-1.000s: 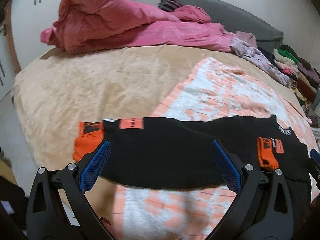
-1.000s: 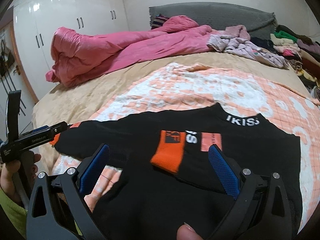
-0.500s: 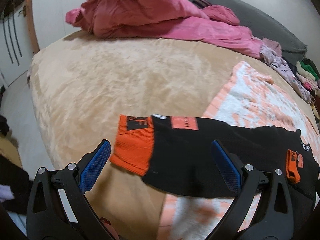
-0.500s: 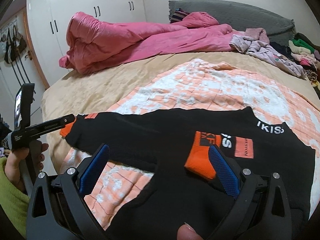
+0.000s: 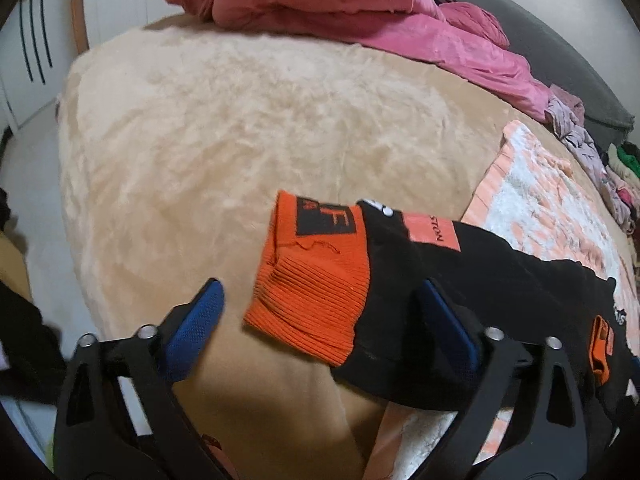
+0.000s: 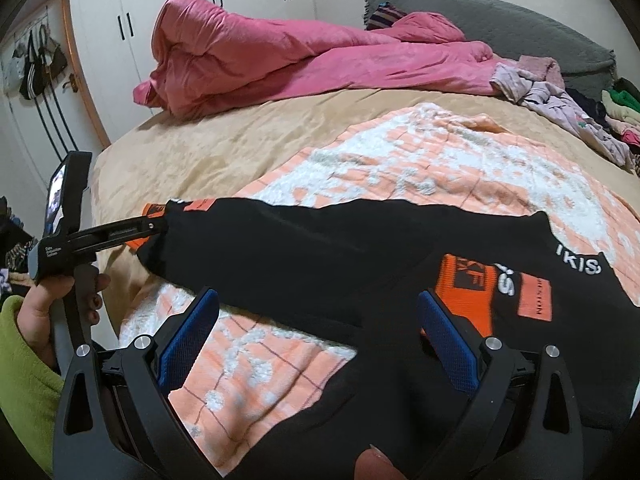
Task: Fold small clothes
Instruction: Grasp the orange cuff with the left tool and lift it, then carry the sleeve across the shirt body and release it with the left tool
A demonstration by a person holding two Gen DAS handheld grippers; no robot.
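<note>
Sweater point(image 6: 360, 256), black with orange cuffs, lies spread on the bed point(image 5: 240, 128); left gripper point(image 5: 320, 320) straddles one cuff with fingers spread, right gripper point(image 6: 316, 332) gapes above the body.

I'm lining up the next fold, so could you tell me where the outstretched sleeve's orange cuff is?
In the left wrist view, the cuff lies on the beige blanket, between the open left tongs.

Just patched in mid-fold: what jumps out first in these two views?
The black sweater with orange cuffs lies across the peach-and-white blanket, one sleeve stretched out to the left. The left hand-held gripper stands open around that sleeve's orange cuff; the right hand-held gripper, also open, is over the body near the folded-in cuff. Behind, a pink duvet is heaped at the bed's far end.
</note>
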